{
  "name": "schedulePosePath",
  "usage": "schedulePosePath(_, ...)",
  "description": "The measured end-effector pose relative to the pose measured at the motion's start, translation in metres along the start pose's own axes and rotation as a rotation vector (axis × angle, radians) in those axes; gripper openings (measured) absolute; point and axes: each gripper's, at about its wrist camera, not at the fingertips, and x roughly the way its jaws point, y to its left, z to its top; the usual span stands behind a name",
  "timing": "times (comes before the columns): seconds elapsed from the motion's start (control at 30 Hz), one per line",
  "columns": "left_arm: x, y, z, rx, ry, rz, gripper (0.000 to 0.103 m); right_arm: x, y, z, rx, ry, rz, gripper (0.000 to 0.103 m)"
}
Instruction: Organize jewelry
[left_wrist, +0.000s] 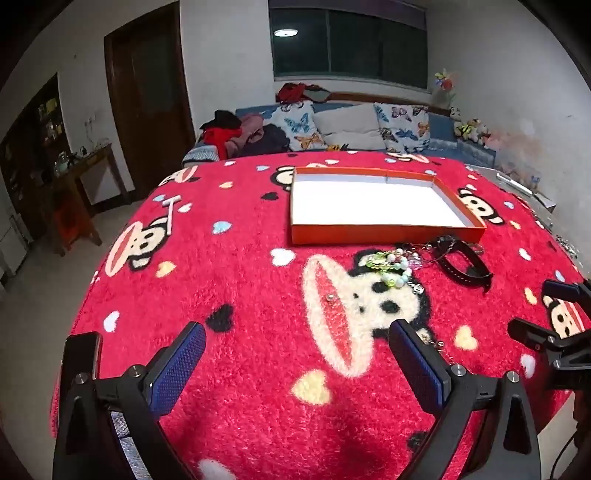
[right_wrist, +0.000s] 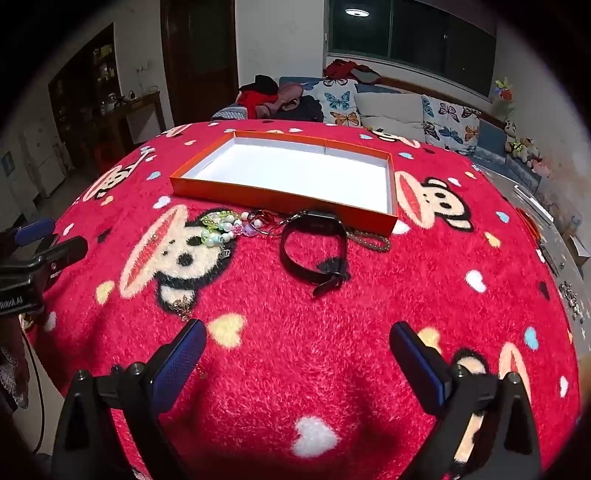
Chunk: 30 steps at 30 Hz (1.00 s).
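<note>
Your left claw (left_wrist: 297, 345) spread wide, nothing between pads, hovering over red monkey-print blanket (left_wrist: 236, 280) on tabletop. Your right claw (right_wrist: 297, 345) likewise spread, empty. Orange box (right_wrist: 284, 192) with white inside sits far centre, nothing in it. Jewelry bunched just near box's front edge: green-and-pearl bead bracelet (right_wrist: 218, 229) left, black watch (right_wrist: 314, 251) right, thin red bangle (right_wrist: 260, 221) between them. Bead chain (right_wrist: 373, 242) partly behind watch, touching box corner. Small crown charm (right_wrist: 183, 306) lies nearer you, apart.
</note>
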Motion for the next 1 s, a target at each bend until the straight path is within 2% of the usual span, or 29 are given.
schedulePosePath(0.2,-0.004,0.003,-0.005,-0.017,-0.034,-0.032,0.103,0.0,-0.002,0.0,-0.003,0.0,-0.003,0.103)
schedulePosePath(0.53,0.006,0.001,-0.007,-0.004,0.037,-0.062,0.103,-0.001,-0.001,0.002,-0.01,0.001,0.005,0.103)
schedulePosePath(0.8,0.017,0.001,-0.009,-0.03,0.085,-0.074,0.103,0.003,-0.006,0.001,0.007,0.01,0.01,0.103)
schedulePosePath(1.0,0.028,0.006,-0.011,-0.045,0.134,-0.062,0.103,0.004,-0.011,0.0,0.016,0.013,0.013,0.103)
